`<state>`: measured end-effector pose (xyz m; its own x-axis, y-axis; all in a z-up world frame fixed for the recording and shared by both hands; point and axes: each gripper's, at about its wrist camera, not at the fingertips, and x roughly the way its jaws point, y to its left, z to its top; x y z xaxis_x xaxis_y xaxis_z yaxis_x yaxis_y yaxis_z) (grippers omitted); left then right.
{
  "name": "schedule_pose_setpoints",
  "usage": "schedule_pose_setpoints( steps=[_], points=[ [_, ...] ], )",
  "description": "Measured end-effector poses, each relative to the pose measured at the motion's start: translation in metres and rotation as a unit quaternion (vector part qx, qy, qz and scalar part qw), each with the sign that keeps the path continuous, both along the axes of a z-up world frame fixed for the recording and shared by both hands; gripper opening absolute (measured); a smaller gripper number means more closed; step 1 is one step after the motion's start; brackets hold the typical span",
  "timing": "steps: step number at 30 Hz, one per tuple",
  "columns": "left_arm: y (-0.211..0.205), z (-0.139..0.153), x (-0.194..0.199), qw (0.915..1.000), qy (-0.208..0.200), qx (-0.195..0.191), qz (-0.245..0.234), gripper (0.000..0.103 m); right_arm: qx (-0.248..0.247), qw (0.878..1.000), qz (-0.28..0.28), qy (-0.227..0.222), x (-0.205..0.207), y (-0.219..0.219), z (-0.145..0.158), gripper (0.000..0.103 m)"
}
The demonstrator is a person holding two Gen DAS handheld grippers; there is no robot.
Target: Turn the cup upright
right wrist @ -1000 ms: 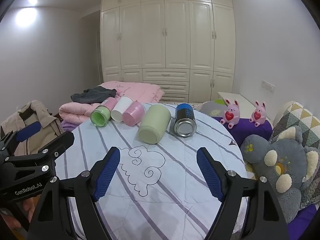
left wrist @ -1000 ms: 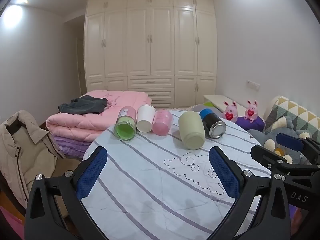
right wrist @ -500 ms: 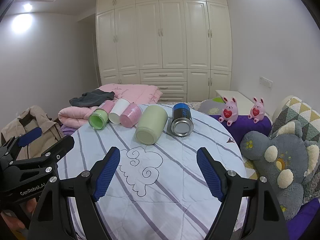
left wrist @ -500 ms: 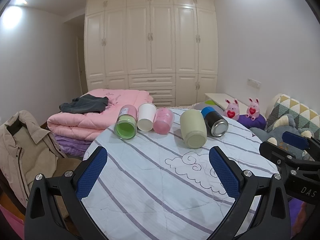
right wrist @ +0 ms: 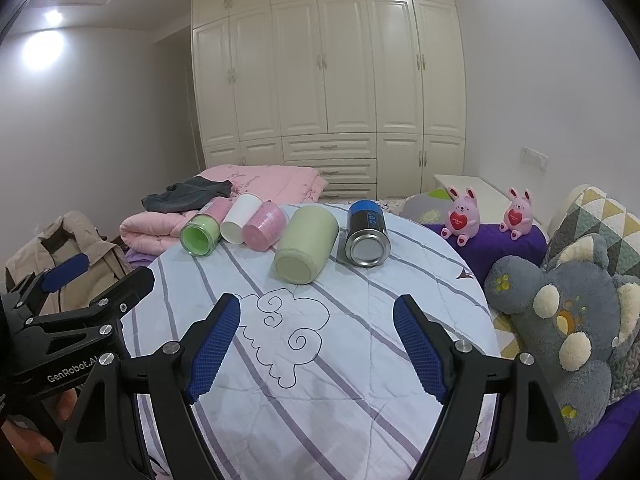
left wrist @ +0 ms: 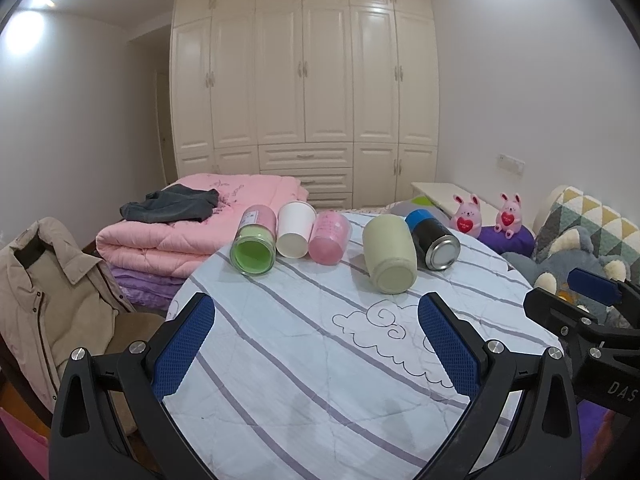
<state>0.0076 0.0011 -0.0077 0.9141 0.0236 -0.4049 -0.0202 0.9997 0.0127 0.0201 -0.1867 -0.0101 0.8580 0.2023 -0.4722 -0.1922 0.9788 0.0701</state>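
Observation:
Several cups lie on their sides in a row across the far part of a round table [left wrist: 304,344] covered with a striped cloth. From the left: a green cup [left wrist: 255,247] [right wrist: 201,234], a white paper cup [left wrist: 295,229] [right wrist: 240,224], a pink cup [left wrist: 329,237] [right wrist: 265,231], a pale green cup [left wrist: 389,258] [right wrist: 306,244] and a dark blue-topped can [left wrist: 433,239] [right wrist: 367,233]. My left gripper [left wrist: 316,344] is open and empty, low over the near cloth. My right gripper [right wrist: 318,346] is open and empty too, well short of the cups.
A pink folded quilt [left wrist: 192,220] with dark clothes lies behind the table on the left. A beige jacket [left wrist: 44,304] hangs at the far left. A grey plush toy [right wrist: 560,320] and two pink bunny figures [right wrist: 460,216] sit on the right. White wardrobes fill the back wall.
Both grippers have tilted up and drifted slightly, so the cups sit a little lower in each view. No cup has moved. Both grippers stay open.

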Motion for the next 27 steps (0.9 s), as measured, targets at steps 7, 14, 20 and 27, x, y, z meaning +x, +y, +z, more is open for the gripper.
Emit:
schedule_pose_setpoints(
  steps=[7,14,20,27],
  points=[
    [0.0,-0.002,0.0,1.0,0.003,0.001,-0.001,0.103,0.001,1.0,0.002,0.002,-0.001,0.001,-0.001,0.08],
    [-0.002,-0.004,0.003,0.9999,0.01,0.005,-0.008,0.103,-0.002,1.0,0.004,0.008,0.0,0.001,-0.002,0.08],
    [-0.008,-0.009,0.008,0.9993,0.025,0.006,-0.025,0.103,-0.002,1.0,0.005,0.01,0.001,0.003,-0.003,0.08],
    [-0.006,-0.013,0.014,0.9989,0.035,-0.016,-0.028,0.103,0.002,1.0,0.004,0.014,0.002,0.001,-0.005,0.08]
  ],
)
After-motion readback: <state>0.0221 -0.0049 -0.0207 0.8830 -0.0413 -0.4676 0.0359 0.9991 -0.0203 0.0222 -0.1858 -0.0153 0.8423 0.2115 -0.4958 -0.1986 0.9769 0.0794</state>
